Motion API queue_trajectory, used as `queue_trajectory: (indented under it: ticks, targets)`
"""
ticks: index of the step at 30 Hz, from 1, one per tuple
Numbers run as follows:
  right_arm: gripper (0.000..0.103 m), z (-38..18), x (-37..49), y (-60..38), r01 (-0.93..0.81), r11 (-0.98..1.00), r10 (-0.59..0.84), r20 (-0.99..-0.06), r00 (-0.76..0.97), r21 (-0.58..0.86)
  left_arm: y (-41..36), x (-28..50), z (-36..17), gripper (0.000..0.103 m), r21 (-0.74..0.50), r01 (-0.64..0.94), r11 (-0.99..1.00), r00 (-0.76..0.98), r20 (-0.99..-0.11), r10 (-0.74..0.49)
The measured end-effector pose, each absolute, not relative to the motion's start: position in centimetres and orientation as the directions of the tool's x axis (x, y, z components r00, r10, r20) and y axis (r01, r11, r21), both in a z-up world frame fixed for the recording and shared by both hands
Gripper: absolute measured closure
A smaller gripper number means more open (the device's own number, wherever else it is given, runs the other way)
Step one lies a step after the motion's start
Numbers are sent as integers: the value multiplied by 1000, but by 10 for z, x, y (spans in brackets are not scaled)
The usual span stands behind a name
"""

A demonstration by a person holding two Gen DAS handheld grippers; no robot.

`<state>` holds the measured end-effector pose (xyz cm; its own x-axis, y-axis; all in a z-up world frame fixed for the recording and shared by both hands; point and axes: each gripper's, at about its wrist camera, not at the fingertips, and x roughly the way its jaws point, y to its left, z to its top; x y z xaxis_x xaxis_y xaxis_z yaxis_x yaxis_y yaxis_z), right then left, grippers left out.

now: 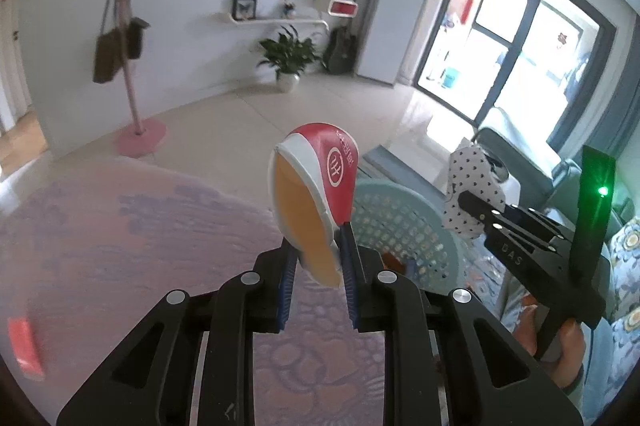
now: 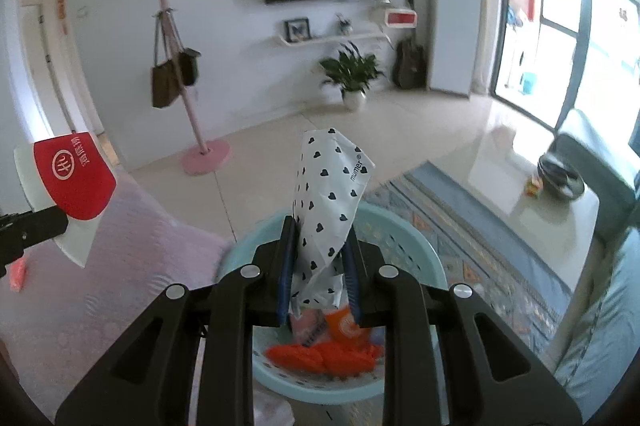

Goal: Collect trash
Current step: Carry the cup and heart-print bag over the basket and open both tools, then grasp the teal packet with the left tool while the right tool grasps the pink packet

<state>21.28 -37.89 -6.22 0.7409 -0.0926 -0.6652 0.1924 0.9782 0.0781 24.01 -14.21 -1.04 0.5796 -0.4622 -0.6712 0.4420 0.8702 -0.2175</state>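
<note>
- Two claws we hold are clamped on trash: left claw (image 1: pixel 320 246) grips a red-and-white wrapper (image 1: pixel 316 185).
- Right claw (image 2: pixel 320 246) pinches a heart-print packet (image 2: pixel 328 193) above the basket (image 2: pixel 420 246) below it.

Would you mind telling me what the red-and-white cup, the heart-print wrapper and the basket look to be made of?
Cup: likely coated paper, slightly glossy; it is squashed flat between the left tongs with a rolled rim. Wrapper: thin plastic film or paper, hard to tell; it is crumpled and creased in the right tongs. Basket: moulded plastic, smooth, pale turquoise, with a perforated wall.
</note>
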Motion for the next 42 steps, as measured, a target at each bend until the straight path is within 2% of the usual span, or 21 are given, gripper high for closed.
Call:
queue_trajectory:
  ticks: [6, 8, 9, 10, 11, 15, 17, 18, 23, 28, 34, 38, 42]
  targets:
    - [79, -98, 225, -394, 225, 970, -80, -751, 655, 93, -173, 254, -31, 81, -231, 470, 852, 525, -702, -480]
    - [67, -107, 227, -398, 239, 967, -85, -766, 637, 91, -181, 256, -35, 81, -237, 481, 844, 511, -706, -490]
    - [52, -108, 226, -399, 246, 964, -86, -768, 635, 96, -183, 256, -35, 81, -238, 483, 843, 510, -706, -492]
    - [38, -108, 226, -400, 253, 962, -85, -768, 635, 103, -187, 257, -36, 76, -240, 485, 841, 509, -705, -494]
    - [35, -108, 224, -403, 259, 959, -81, -763, 641, 115, -188, 258, -35, 69, -243, 485, 840, 508, -704, -497]
    - [35, -104, 219, -409, 273, 954, -91, -753, 651, 121, -189, 254, -34, 57, -248, 491, 835, 517, -688, -509]
    - [35, -101, 218, -412, 277, 952, -85, -751, 655, 133, -189, 251, -33, 43, -253, 488, 835, 524, -680, -512]
    - [35, -100, 216, -412, 276, 950, -79, -749, 658, 143, -186, 248, -33, 41, -264, 487, 832, 525, -673, -521]
    - [35, -93, 212, -406, 266, 953, -73, -743, 665, 145, -173, 240, -31, 38, -287, 473, 833, 523, -670, -527]
    - [31, -82, 208, -391, 235, 961, -50, -737, 674, 149, -158, 230, -23, 38, -303, 465, 832, 537, -650, -537]
    - [30, -64, 201, -365, 186, 972, -27, -713, 701, 146, -136, 210, -12, 38, -296, 458, 839, 568, -628, -532]
    - [28, -48, 196, -335, 125, 985, -7, -690, 723, 121, -106, 201, -4, 30, -317, 431, 845, 602, -596, -531]
    - [26, -36, 192, -303, 53, 993, 34, -671, 740, 110, -75, 182, 0, 29, -321, 378, 869, 646, -581, -495]
